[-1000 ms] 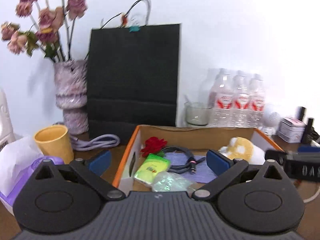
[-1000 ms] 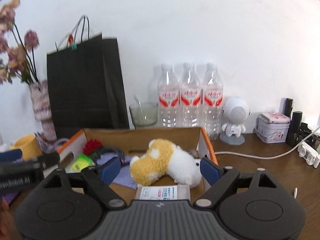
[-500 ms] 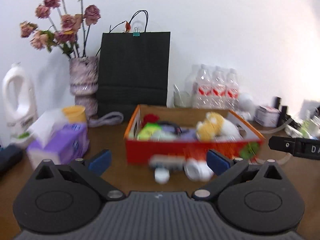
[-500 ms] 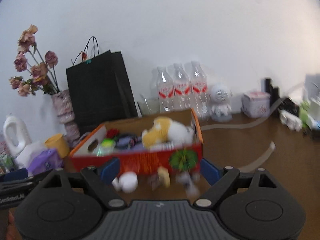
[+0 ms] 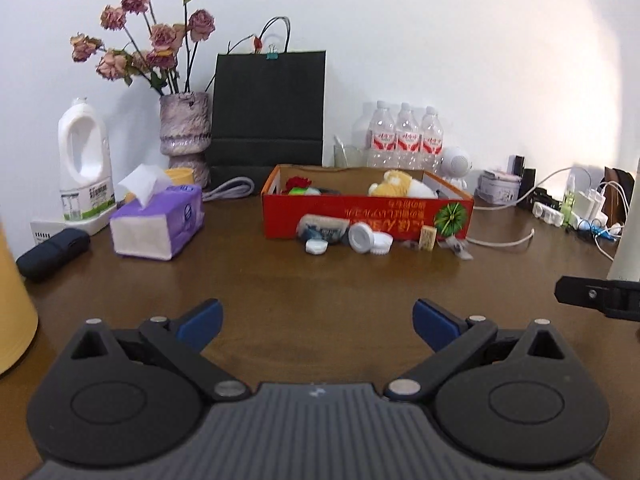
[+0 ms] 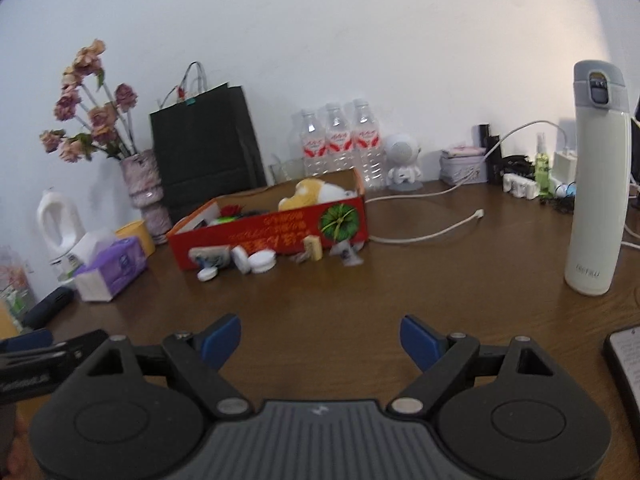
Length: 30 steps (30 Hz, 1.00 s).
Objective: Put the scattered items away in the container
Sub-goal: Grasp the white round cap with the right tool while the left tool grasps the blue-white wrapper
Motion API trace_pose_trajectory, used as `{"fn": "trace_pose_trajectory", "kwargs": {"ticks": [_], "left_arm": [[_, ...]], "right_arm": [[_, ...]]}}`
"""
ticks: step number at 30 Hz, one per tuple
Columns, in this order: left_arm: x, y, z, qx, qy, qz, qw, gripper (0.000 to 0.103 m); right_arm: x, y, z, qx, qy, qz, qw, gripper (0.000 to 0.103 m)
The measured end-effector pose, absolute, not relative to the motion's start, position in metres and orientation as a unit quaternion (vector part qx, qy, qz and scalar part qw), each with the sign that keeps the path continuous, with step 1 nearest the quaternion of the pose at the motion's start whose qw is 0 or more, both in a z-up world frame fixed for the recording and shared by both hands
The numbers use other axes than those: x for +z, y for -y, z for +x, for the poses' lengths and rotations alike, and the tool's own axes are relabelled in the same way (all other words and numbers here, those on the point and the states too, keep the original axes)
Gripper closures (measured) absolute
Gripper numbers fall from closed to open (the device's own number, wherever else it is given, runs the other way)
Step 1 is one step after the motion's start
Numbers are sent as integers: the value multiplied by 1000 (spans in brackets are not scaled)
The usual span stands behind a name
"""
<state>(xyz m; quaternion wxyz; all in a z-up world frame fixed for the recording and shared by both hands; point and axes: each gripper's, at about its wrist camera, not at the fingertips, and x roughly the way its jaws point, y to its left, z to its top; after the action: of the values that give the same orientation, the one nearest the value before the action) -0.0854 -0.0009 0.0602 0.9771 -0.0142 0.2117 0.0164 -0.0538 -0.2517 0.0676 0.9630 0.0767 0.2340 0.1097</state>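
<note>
A red cardboard box (image 5: 368, 214) (image 6: 276, 232) stands mid-table, holding a yellow-and-white plush toy (image 5: 396, 184) (image 6: 312, 194), a red flower and a green packet. Several small items lie scattered against its front wall: a printed packet (image 5: 322, 227), white round lids (image 5: 362, 236) (image 6: 260, 260), a small yellow block (image 5: 427, 237) (image 6: 313, 247) and a clear wrapper (image 6: 346, 254). My left gripper (image 5: 316, 322) is open and empty, well short of the box. My right gripper (image 6: 320, 338) is likewise open with nothing between its fingers.
A purple tissue box (image 5: 158, 220), a white detergent bottle (image 5: 82, 160), a vase of dried roses (image 5: 184, 136) and a black paper bag (image 5: 268, 112) stand left and behind. Water bottles (image 6: 340, 144), a white cable (image 6: 432, 232) and a tall white flask (image 6: 596, 184) stand to the right.
Both grippers have pulled back from over the box to the near part of the table. The box and the scattered items in front now show in full. Both stayed open.
</note>
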Motion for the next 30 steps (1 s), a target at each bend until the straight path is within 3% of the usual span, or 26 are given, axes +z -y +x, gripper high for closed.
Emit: {"fn": "trace_pose_trajectory", "kwargs": {"ticks": [4,7,9,10,15,16,17,20,22,25,27,29,30], "left_arm": [[54,-7,-73,26,-230,-17,973,0],[54,-15,-57,20,-232,-11,973,2],[54,-20,-40,16,-233,1,972,2],[54,-22,-29,14,-233,6,972,4],[56,-27,39,-49,-235,61,969,15],[55,-29,56,-72,-239,74,966,21],[53,-32,72,-86,-243,84,962,30],[47,-38,118,-105,-256,116,954,39],[43,-38,139,-108,-253,146,950,39],[38,-37,160,-122,-262,174,941,40],[33,-34,170,-132,-276,187,934,55],[30,-32,176,-141,-288,185,929,84],[31,-32,176,-141,-290,178,930,84]], "right_arm": [[67,238,-42,131,-239,57,960,20],[66,224,-26,151,-248,39,956,32],[66,214,-7,177,-266,22,947,51],[66,210,4,184,-274,13,944,55],[66,175,86,209,-290,-24,934,59],[65,164,107,221,-293,-30,930,60],[62,155,123,233,-291,-33,928,63],[54,127,173,239,-310,-43,919,79],[50,115,193,243,-309,-56,918,79],[47,108,213,262,-321,-53,908,95],[49,110,213,265,-316,-47,910,95],[56,117,206,265,-304,-29,915,95],[60,121,202,263,-299,-23,917,95]]}}
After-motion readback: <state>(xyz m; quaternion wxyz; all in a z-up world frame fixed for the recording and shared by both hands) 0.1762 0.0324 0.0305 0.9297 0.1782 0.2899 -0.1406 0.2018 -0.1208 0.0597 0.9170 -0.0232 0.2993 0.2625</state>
